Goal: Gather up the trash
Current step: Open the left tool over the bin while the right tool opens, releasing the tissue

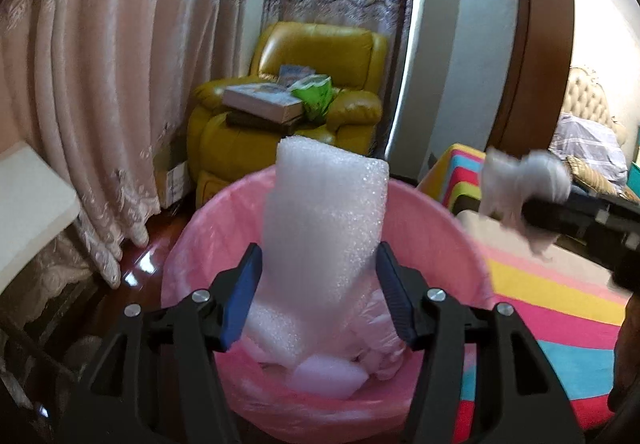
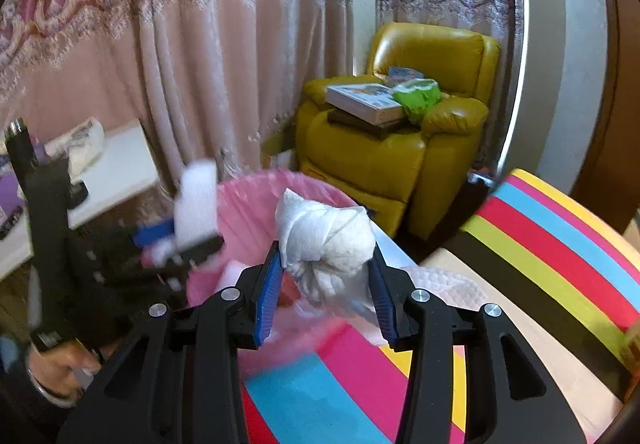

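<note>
left hand-held gripper [image 1: 318, 280] pinches foam sheet [image 1: 326, 220], upright over pink bin [image 1: 208, 228] | right hand-held gripper [image 2: 326, 276] pinches tissue wad [image 2: 326, 240]

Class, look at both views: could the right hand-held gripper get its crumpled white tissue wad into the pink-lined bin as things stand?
Probably yes. The right hand-held gripper holds the crumpled white tissue wad beside the pink-lined bin's open rim. The white foam sheet in the left hand-held gripper fills the middle, but the near side looks free.

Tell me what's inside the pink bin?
Inside the pink bin lie white foam pieces, and a tall foam sheet pokes in between the left gripper fingers. Anything underneath is covered.
</note>
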`<state>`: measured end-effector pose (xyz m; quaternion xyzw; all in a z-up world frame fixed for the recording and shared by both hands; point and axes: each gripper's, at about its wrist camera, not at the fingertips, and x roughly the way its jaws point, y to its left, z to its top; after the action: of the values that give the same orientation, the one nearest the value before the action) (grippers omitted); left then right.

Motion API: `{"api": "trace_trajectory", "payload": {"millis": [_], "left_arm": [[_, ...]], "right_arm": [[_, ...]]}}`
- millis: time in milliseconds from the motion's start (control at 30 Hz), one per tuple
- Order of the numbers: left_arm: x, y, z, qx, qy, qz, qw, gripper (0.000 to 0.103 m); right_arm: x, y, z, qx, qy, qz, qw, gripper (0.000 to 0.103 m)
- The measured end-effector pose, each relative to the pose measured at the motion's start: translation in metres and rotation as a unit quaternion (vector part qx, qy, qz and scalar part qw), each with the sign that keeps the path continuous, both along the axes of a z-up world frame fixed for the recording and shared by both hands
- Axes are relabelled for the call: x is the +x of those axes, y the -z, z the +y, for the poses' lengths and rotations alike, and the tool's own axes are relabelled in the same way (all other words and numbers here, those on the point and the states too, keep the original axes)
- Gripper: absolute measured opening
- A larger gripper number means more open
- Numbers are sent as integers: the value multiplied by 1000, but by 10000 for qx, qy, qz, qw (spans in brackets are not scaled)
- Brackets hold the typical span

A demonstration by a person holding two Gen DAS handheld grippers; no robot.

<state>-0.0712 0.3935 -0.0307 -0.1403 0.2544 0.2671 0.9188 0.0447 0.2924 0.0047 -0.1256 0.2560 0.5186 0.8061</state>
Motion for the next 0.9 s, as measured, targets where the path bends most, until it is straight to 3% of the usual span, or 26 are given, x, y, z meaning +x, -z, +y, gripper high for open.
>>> {"api": "trace_trajectory", "payload": {"millis": [33,100,300,500,700,900], "left_arm": [[0,5,2,-28,-40,60,10000,81],[-5,11,2,30,-178,117,9998,95],[-19,14,-9,198,-307,181,9992,98],[-19,7,-34,147,-94,19,9998,98],[7,-4,-84,197,557,-47,9982,98],[55,2,-155,283,1606,285,9862,98]], "right_arm": [[2,-1,3,110,-106,118,9998,58],[6,-4,7,288,-156,284,9991,80],[9,-17,-16,519,83,203,9984,80],[23,-14,-77,439,735,4,9963,80],[56,1,-146,357,1628,155,9859,81],[85,17,-235,182,2657,120,9638,82]]}}
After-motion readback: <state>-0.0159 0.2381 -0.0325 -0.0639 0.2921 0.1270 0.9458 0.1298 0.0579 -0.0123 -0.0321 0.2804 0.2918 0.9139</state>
